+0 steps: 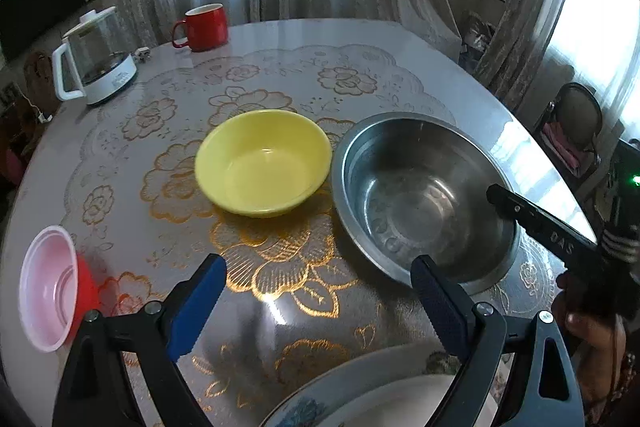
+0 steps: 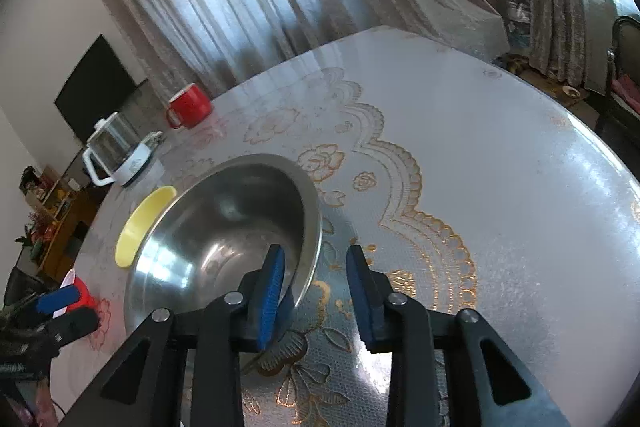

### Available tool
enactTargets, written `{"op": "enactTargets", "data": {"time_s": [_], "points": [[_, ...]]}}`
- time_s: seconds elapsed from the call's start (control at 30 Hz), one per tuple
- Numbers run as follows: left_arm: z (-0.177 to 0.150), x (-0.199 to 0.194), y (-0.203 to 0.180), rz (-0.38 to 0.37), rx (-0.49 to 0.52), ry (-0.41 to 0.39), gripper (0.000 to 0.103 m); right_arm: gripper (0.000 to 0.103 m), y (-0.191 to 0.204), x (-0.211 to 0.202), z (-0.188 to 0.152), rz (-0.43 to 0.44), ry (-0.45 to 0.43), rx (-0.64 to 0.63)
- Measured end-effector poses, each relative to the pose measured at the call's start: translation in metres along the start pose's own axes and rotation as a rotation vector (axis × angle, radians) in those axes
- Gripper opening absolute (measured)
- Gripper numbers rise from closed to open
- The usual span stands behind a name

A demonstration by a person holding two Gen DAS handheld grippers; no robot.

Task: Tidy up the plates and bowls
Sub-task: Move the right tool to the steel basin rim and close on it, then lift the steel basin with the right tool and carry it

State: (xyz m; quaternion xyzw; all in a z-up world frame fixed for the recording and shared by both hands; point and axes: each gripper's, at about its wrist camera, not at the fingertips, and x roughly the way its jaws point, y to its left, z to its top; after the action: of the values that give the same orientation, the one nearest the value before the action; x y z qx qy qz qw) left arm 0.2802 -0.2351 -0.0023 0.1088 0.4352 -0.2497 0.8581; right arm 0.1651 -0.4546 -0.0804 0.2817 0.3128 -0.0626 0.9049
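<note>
A white plate with a blue pattern [image 1: 372,399] is seen at the near edge of the worktop [image 1: 420,67], just below the left gripper [image 1: 318,301], whose blue-padded fingers [image 1: 196,303] are spread wide over the floral cover with nothing between them. Ahead of them a shallow yellow plastic bowl [image 1: 264,163] is set beside a large stainless steel basin [image 1: 416,195], the two rims nearly touching. A small red bowl with a pale pink inside [image 1: 50,287] is tilted at the left edge. The right gripper [image 2: 316,291] is placed astride the basin's near rim, one finger inside and one outside; its fingers are parted narrowly and are not seen pressing on the metal. At the far side a red mug [image 1: 204,27] and a glass kettle on a white base [image 1: 96,59] are stood.
</note>
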Motion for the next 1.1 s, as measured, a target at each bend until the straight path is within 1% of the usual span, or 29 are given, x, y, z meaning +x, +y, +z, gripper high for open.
{"op": "enactTargets", "data": {"time_s": [0.03, 0.13, 0.17, 0.3, 0.43, 0.53, 0.63, 0.67, 0.7, 0.77, 0.8, 0.83, 0.9, 0.93, 1.0, 1.03, 1.1], "points": [[0.002, 0.002, -0.001, 0.002, 0.005, -0.002, 0.094, 0.029, 0.002, -0.001, -0.001, 0.001, -0.007, -0.013], [0.008, 0.011, -0.004, 0.007, 0.026, -0.005, 0.094, 0.029, 0.012, -0.001, -0.007, -0.018, -0.039, -0.110], [0.010, 0.016, -0.005, 0.011, 0.029, -0.004, 0.094, 0.028, 0.014, 0.000, -0.007, -0.007, -0.031, -0.120], [0.016, 0.035, -0.007, 0.011, 0.034, 0.023, 0.094, 0.028, 0.018, -0.001, -0.008, -0.014, -0.024, -0.137], [0.017, 0.048, -0.008, -0.001, 0.027, 0.041, 0.093, 0.026, 0.019, 0.000, -0.008, 0.001, -0.016, -0.140], [0.021, 0.054, -0.012, -0.003, 0.036, 0.037, 0.092, 0.026, 0.018, 0.002, -0.007, 0.002, -0.007, -0.145], [0.023, 0.055, -0.017, -0.030, 0.052, 0.032, 0.086, 0.026, 0.017, 0.003, -0.008, -0.005, 0.003, -0.146], [0.023, 0.055, -0.018, -0.039, 0.054, 0.033, 0.082, 0.026, 0.017, 0.004, -0.008, -0.005, 0.005, -0.145], [0.023, 0.056, -0.019, -0.048, 0.057, 0.034, 0.076, 0.026, 0.017, 0.003, -0.007, -0.005, 0.004, -0.144], [0.024, 0.057, -0.021, -0.065, 0.060, 0.043, 0.069, 0.026, 0.017, 0.004, -0.007, -0.014, 0.004, -0.144], [0.024, 0.058, -0.023, -0.067, 0.060, 0.049, 0.062, 0.025, 0.018, 0.004, -0.007, -0.015, 0.006, -0.145], [0.024, 0.060, -0.024, -0.071, 0.061, 0.057, 0.057, 0.025, 0.018, 0.005, -0.007, -0.019, 0.010, -0.148], [0.023, 0.065, -0.028, -0.087, 0.063, 0.090, 0.034, 0.024, 0.019, 0.007, -0.007, -0.027, 0.019, -0.152], [0.021, 0.067, -0.030, -0.084, 0.066, 0.101, 0.033, 0.023, 0.020, 0.008, -0.007, -0.030, 0.022, -0.155], [0.017, 0.067, -0.034, -0.067, 0.088, 0.100, 0.029, 0.022, 0.019, 0.008, -0.008, -0.038, 0.025, -0.156], [0.014, 0.068, -0.036, -0.061, 0.101, 0.102, 0.029, 0.021, 0.019, 0.008, -0.007, -0.040, 0.023, -0.152], [0.010, 0.066, -0.034, -0.082, 0.089, 0.096, 0.029, 0.019, 0.017, 0.008, -0.007, -0.036, 0.020, -0.140]]}}
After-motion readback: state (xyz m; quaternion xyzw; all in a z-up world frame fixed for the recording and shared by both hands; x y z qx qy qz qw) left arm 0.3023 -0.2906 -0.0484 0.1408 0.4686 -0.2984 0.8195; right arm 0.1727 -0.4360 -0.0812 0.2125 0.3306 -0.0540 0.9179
